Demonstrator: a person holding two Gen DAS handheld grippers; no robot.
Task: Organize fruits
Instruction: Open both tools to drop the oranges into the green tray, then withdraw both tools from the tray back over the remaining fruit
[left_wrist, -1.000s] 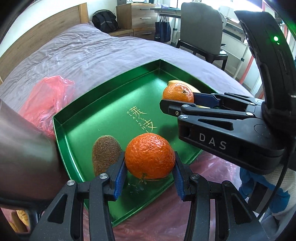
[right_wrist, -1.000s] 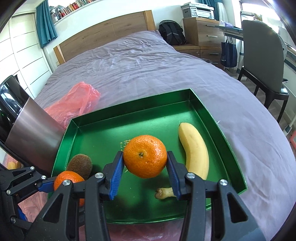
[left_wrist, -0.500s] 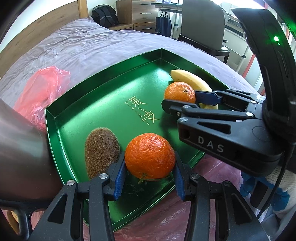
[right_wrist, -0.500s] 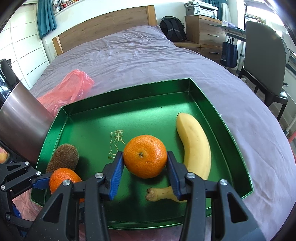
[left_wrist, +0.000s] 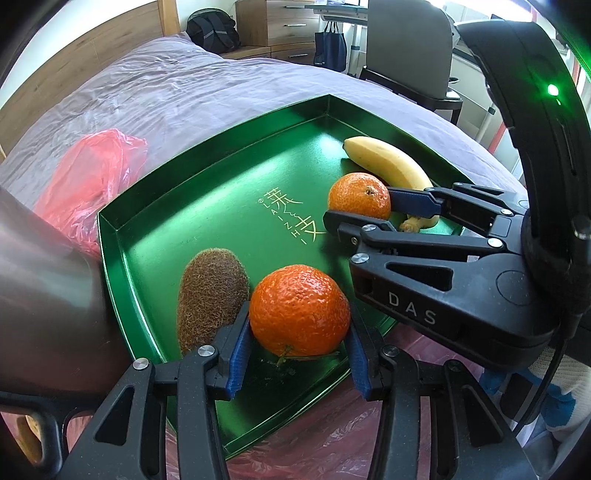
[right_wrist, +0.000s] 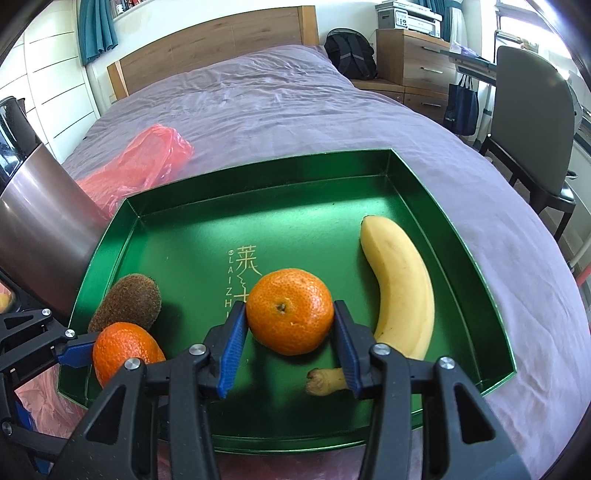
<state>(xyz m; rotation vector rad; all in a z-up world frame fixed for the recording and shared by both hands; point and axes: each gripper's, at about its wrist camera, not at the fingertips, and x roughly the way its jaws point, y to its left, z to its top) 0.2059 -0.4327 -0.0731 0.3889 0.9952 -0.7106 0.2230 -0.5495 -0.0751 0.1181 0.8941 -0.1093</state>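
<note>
A green tray (left_wrist: 207, 162) lies on a purple bed. My left gripper (left_wrist: 297, 321) is shut on a tangerine (left_wrist: 299, 306) low over the tray's near corner, right beside a brown kiwi (left_wrist: 210, 295) lying in the tray. My right gripper (right_wrist: 290, 314) is shut on a second tangerine (right_wrist: 290, 310) over the tray floor (right_wrist: 295, 229), just left of a yellow banana (right_wrist: 400, 291) whose stem passes under the right finger. In the left wrist view the right gripper (left_wrist: 358, 205) reaches in from the right with its tangerine (left_wrist: 360, 194) in front of the banana (left_wrist: 388, 164).
A crumpled red plastic bag (right_wrist: 147, 162) lies on the bed left of the tray. A shiny brown metal vessel (right_wrist: 40, 214) stands close to the tray's left side. Pink plastic (left_wrist: 332, 424) lies under the tray's near edge. A chair (right_wrist: 532, 129) and drawers stand beyond the bed.
Both grippers keep their tangerines. The tray, kiwi and banana have come closer and fuller into both views as the grippers eased in over the tray.
</note>
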